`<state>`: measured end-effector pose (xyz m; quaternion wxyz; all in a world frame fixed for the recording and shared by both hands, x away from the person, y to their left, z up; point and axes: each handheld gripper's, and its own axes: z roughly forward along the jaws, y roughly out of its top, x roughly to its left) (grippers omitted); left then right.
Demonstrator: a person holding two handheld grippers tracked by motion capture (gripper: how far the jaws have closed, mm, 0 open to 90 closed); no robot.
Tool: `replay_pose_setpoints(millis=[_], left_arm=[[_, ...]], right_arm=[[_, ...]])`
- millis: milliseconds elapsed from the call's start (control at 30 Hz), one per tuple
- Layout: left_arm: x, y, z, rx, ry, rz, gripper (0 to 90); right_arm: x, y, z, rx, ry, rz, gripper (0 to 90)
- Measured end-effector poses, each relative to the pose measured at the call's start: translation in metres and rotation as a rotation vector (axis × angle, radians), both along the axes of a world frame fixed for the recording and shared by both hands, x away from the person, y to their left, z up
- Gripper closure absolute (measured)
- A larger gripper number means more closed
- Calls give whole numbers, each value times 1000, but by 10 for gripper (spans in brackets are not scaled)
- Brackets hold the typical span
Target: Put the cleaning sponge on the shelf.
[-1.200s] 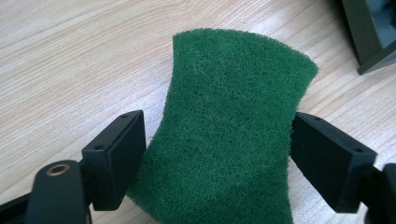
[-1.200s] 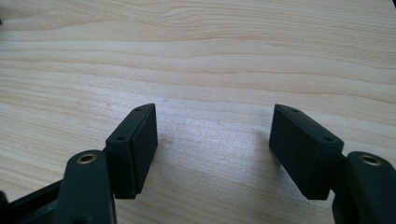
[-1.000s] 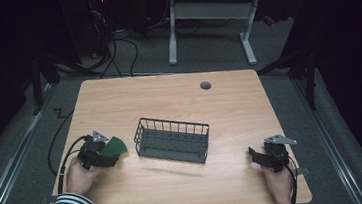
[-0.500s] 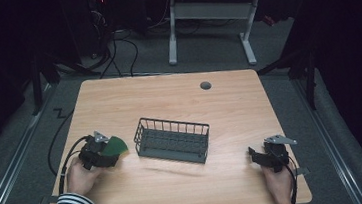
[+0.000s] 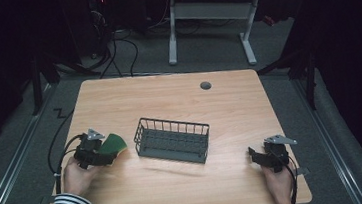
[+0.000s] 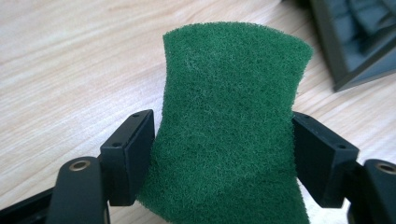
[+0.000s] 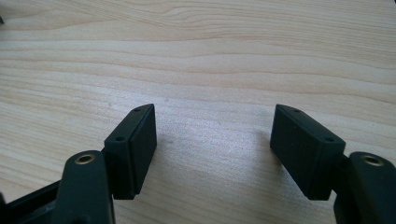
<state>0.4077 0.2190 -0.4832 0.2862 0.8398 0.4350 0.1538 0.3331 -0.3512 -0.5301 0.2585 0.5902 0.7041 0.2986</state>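
Green scouring pad [image 6: 229, 126] is sitting pinched between the left gripper's [image 5: 95, 153] jaws, just left of the wire basket [image 5: 172, 139]. The right gripper [image 5: 267, 156] is resting with jaws spread over bare wooden table [image 5: 168, 95].

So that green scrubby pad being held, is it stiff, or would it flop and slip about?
The green pad probably gives easily: it narrows at the waist where the left tool pinches its sides. It likely isn't very floppy, since the free end stands up unsupported. Its rough, fibrous surface suggests it won't slip readily, and it looks light.
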Motion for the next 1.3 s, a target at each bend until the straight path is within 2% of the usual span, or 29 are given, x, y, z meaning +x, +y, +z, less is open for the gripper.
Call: replay_pose_setpoints(millis=[200, 400, 633, 867, 1067, 1300], left_arm=[[-7, 6, 23, -56, -25, 0, 283], [-13, 8, 46, -83, -54, -15, 283], [-15, 4, 64, -103, -74, -42, 284], [-18, -2, 82, -157, -76, -60, 285], [-17, -15, 100, -193, -80, -108, 285], [-16, -43, 118, -202, -94, -187, 285]], right_arm=[[0, 0, 0, -1, 1, 1, 315], [0, 0, 0, -2, 2, 1, 314], [0, 0, 0, -1, 2, 2, 313], [0, 0, 0, -1, 2, 3, 311], [0, 0, 0, -4, 4, 5, 308], [0, 0, 0, -3, 4, 6, 305]])
